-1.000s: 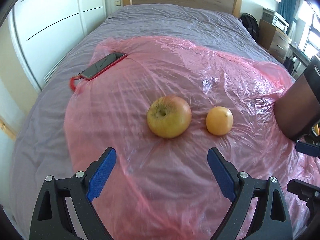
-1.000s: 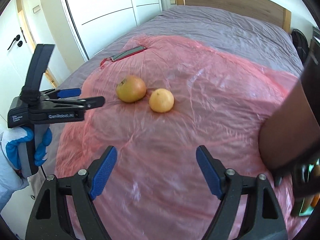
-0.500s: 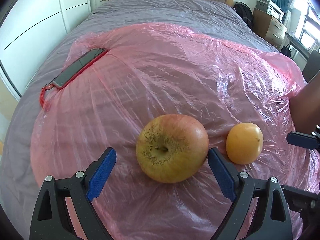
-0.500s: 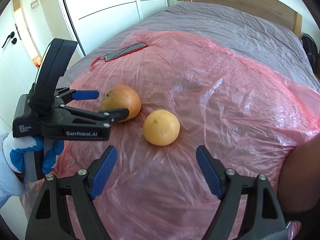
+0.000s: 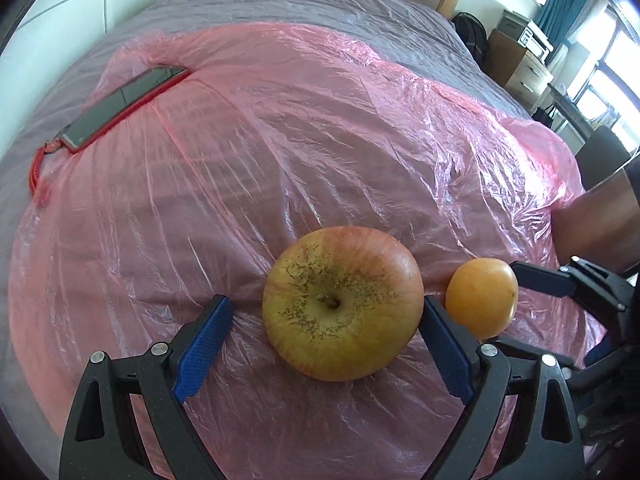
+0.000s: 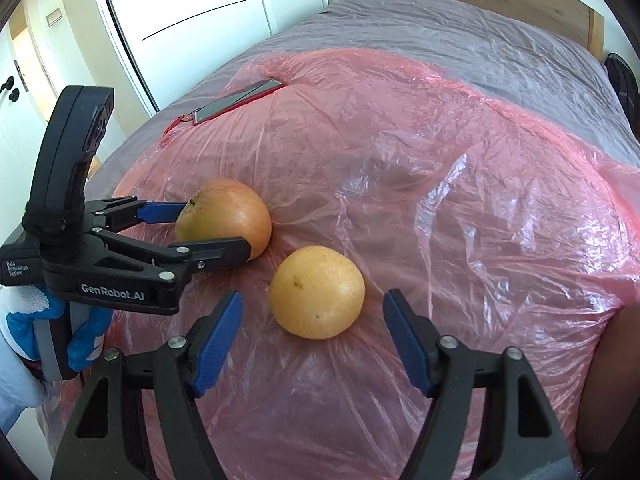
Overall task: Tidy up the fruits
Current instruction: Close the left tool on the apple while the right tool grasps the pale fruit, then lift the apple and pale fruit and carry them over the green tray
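A yellow-red apple [image 5: 342, 304] and a smaller orange [image 5: 482, 298] lie side by side on a pink plastic sheet [image 5: 320, 140] spread over a bed. My left gripper [image 5: 326, 308] is open and straddles the apple. Its right finger stands close to the apple's side, and a gap shows at its left finger. In the right wrist view my right gripper [image 6: 313, 300] is open with the orange [image 6: 316, 292] between its fingers and space on both sides. That view also shows the left gripper [image 6: 212, 229] around the apple [image 6: 228, 216], held by a gloved hand [image 6: 24, 320].
A phone in a red case [image 5: 124, 108] with a red cord lies at the sheet's far left edge. A dark brown surface [image 5: 600, 220] rises at the right. Grey bedcover [image 5: 320, 4] extends beyond the sheet toward a wooden headboard; white wardrobe doors [image 6: 200, 8] stand to the left.
Both grippers have come down and forward toward the fruits. The apple now sits between the left fingers and the orange between the right fingers. Neither fruit has moved.
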Tool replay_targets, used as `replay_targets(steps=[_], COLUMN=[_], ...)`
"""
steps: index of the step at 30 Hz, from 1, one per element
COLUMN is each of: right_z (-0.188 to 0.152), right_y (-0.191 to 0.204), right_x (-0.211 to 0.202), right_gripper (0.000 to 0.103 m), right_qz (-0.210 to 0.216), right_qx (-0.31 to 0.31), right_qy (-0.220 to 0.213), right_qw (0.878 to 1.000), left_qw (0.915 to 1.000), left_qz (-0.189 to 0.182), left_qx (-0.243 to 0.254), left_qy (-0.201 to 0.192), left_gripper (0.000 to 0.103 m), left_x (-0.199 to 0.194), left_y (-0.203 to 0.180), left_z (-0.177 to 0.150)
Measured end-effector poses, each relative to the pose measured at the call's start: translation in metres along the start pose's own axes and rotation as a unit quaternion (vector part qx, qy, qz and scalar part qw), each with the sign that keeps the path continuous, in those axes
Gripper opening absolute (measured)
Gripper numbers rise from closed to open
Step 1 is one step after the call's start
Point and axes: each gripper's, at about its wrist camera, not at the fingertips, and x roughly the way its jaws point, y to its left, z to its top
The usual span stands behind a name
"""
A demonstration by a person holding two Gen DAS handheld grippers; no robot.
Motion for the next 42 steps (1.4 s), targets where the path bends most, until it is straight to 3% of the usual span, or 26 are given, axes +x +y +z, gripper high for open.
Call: replay_targets(steps=[7,10,12,13,28,42], right_z=[0.005,0.006,0.005,0.006,0.008,-0.013], right_y=[0.003,-0.001,-0.004,-0.004,-0.008,-0.006], right_x=[0.018,0.023,0.023,0.023,-0.008,-0.078], right_gripper=[0.095,0.077,0.077,0.077,0.076,0.076], right_qz=[-0.006,-0.006,0.001,0.003,0.018,0.027], right_qx=[0.001,0.005,0.011,0.012,0.018,0.032], right_qy=[0.008,0.009,0.008,0.007,-0.016,-0.049], right_qw=[1.0,1.0,1.0,1.0,1.0,0.998], left_qw=[0.9999,0.9999,0.9998,0.9997,0.9997,0.9989], left_qz=[0.004,0.004,-0.006,-0.012,0.017,0.026], left_qx=[0.013,0.013,0.017,0.019,0.016,0.017], left_qy=[0.006,0.006,0.005,0.006,-0.008,-0.034], left_gripper=[0.089,0.085,0.068,0.067,0.066,0.066], left_x=[0.006,0.008,0.008,0.008,-0.008,-0.067], left_y=[-0.006,-0.007,-0.01,-0.013,-0.026,-0.051], left_z=[0.002,0.002,0.003,0.002,0.003,-0.005])
